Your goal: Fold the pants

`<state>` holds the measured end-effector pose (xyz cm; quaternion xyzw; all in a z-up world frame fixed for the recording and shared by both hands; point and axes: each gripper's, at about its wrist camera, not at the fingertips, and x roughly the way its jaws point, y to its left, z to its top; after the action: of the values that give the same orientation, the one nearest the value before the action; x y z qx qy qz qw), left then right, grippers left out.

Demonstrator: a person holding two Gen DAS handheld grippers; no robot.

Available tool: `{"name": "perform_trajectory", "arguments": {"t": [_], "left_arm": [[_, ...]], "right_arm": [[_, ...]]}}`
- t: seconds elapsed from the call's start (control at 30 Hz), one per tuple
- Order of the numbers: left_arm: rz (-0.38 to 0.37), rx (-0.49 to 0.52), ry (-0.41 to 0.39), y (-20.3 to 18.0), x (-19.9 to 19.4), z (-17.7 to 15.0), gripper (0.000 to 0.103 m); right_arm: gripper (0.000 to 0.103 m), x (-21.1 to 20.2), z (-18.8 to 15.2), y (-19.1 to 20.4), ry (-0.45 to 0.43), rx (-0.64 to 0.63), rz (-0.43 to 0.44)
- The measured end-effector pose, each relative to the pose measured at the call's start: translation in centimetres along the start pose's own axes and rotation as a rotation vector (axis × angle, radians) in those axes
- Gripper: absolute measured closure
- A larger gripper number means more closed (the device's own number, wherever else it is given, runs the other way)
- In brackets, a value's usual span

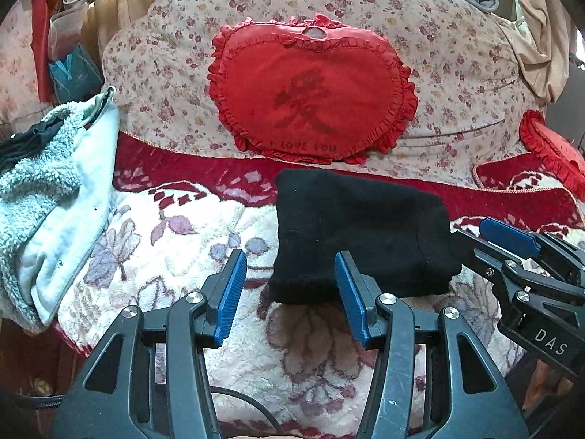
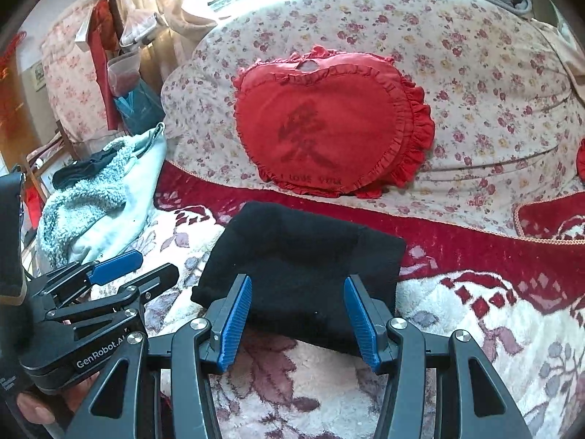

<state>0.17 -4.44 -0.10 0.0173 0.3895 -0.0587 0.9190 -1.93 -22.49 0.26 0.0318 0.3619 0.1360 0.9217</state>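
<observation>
Left hand-held gripper [image 1: 290, 294] and right hand-held gripper [image 2: 298, 320]: we see both open, empty, bottom centre of frame. Black pants [image 1: 360, 236] lie mid-frame on floral blanket [image 1: 175, 241], folded compact; we judge folding finished.

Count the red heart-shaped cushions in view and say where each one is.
2. One heart cushion leans against the floral bedding behind the folded black pants. A second red frilled cushion shows only partly at the right edge; more may be hidden beyond it.
</observation>
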Motion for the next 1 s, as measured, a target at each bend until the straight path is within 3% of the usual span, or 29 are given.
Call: {"name": "perform_trajectory", "arguments": {"t": [1.0], "left_arm": [[0.004,0.013,0.009,-0.30,-0.09,-0.38,0.053]], "right_arm": [[0.052,0.36,-0.30,0.46,0.033,-0.013,0.007]]}}
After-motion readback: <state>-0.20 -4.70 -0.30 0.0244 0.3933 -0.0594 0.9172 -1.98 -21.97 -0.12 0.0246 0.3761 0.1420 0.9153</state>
